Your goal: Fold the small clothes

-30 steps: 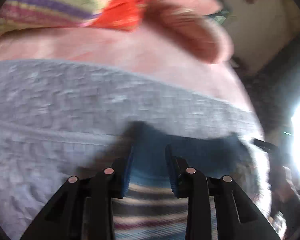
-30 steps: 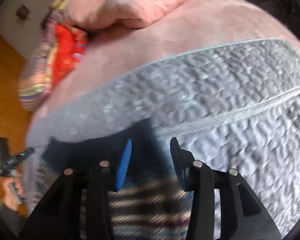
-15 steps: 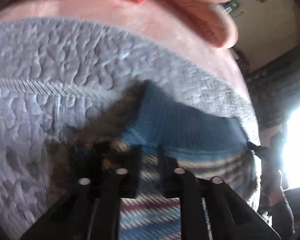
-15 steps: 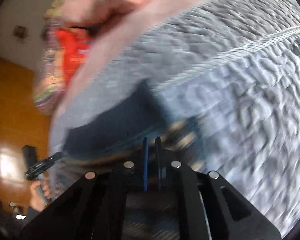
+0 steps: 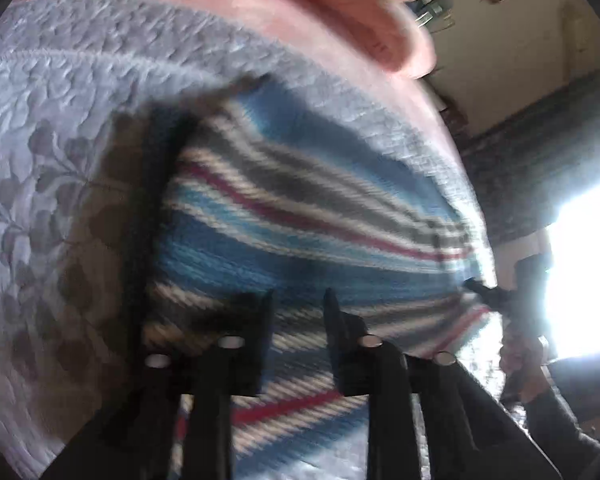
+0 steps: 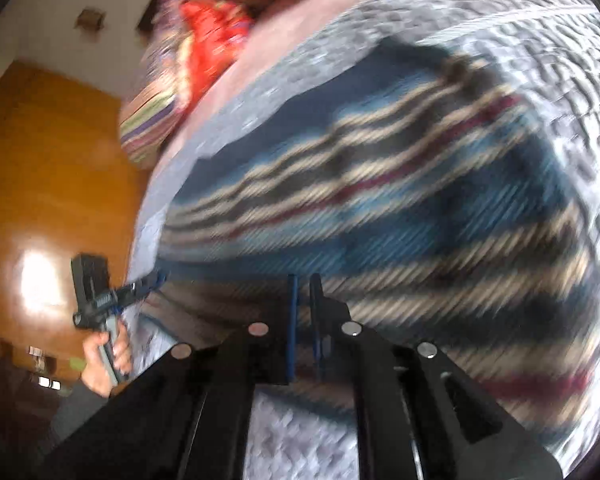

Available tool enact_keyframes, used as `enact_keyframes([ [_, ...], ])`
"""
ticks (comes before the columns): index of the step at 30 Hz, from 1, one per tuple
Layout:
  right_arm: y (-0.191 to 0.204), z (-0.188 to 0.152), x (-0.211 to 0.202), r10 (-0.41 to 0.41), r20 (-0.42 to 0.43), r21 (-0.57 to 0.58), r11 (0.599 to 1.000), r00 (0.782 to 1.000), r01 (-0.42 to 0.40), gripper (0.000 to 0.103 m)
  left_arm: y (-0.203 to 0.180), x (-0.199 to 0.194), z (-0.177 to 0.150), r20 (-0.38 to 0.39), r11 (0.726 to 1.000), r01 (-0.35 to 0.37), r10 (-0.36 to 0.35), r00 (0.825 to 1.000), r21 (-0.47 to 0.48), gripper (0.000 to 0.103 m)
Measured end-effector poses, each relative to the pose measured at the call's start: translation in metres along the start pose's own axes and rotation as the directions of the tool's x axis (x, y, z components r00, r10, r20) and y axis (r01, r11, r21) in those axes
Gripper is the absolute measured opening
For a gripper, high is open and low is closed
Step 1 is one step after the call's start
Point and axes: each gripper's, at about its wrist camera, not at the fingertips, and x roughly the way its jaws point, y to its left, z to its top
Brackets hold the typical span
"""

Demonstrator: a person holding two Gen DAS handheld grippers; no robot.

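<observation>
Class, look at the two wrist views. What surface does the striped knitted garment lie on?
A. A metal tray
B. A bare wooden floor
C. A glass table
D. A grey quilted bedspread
D: in both views the striped knitted garment is spread over the grey quilted bedspread, whose stitched, puckered texture shows around its edges; the wooden floor is seen only beyond the edge of the bed.

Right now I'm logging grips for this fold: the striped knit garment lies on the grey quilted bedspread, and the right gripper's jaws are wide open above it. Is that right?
Not quite. The right gripper is not wide open: the right wrist view shows its jaws nearly together, apparently pinching the striped knit garment. The garment does lie on the grey quilted bedspread.
</observation>
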Motion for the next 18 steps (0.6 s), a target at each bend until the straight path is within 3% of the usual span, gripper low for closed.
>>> enact_keyframes([
  [2,0.012,-0.022,0.008,-0.020,-0.038,-0.053,0.998,0.999,0.018,0.007,-0.011,0.002,-0.019,-0.025,0.999,0.016,-0.015,1.000,0.043,0.025],
  [4,0.003,-0.036,0.023,-0.083,-0.066,-0.054,0.995,0.994,0.080,0.004,-0.010,0.014,-0.032,-0.063,0.998,-0.019,0.022,0.998,0.052,0.025],
  [5,-0.006,-0.041,0.029,-0.099,-0.076,-0.034,0.995,0.992,0.097,0.000,0.000,0.023,-0.038,-0.081,0.999,-0.043,0.045,0.996,0.031,0.023],
  [7,-0.010,-0.043,0.029,-0.089,-0.068,-0.007,0.996,0.994,0.089,0.000,0.006,0.028,-0.040,-0.075,0.998,-0.049,0.050,0.996,0.026,0.013],
  [8,-0.005,-0.046,0.023,-0.094,-0.065,-0.003,0.996,0.993,0.094,0.003,0.007,0.025,-0.039,-0.068,0.999,-0.045,0.046,0.997,0.008,0.013],
  [9,-0.001,-0.046,0.015,-0.098,-0.048,-0.007,0.995,0.994,0.097,0.009,0.004,0.019,-0.039,-0.061,0.999,-0.041,0.041,0.997,-0.001,0.016],
  [10,0.005,-0.045,0.001,-0.099,-0.013,-0.016,0.995,0.995,0.099,0.012,0.000,0.013,-0.040,-0.050,1.000,-0.029,0.029,0.998,0.004,0.027],
  [13,-0.007,-0.045,-0.036,-0.121,0.068,0.032,0.992,0.990,0.119,0.013,-0.012,-0.002,-0.044,-0.004,0.999,0.002,-0.001,1.000,0.046,0.043],
  [16,-0.046,-0.050,-0.048,-0.241,0.073,0.102,0.967,0.968,0.233,0.006,0.003,0.003,-0.054,-0.038,0.997,-0.068,0.070,0.997,0.043,0.040],
  [18,-0.056,-0.051,-0.045,-0.235,0.070,0.116,0.967,0.969,0.227,0.000,0.013,0.000,-0.056,-0.040,0.999,-0.035,0.036,0.999,0.012,0.039],
])
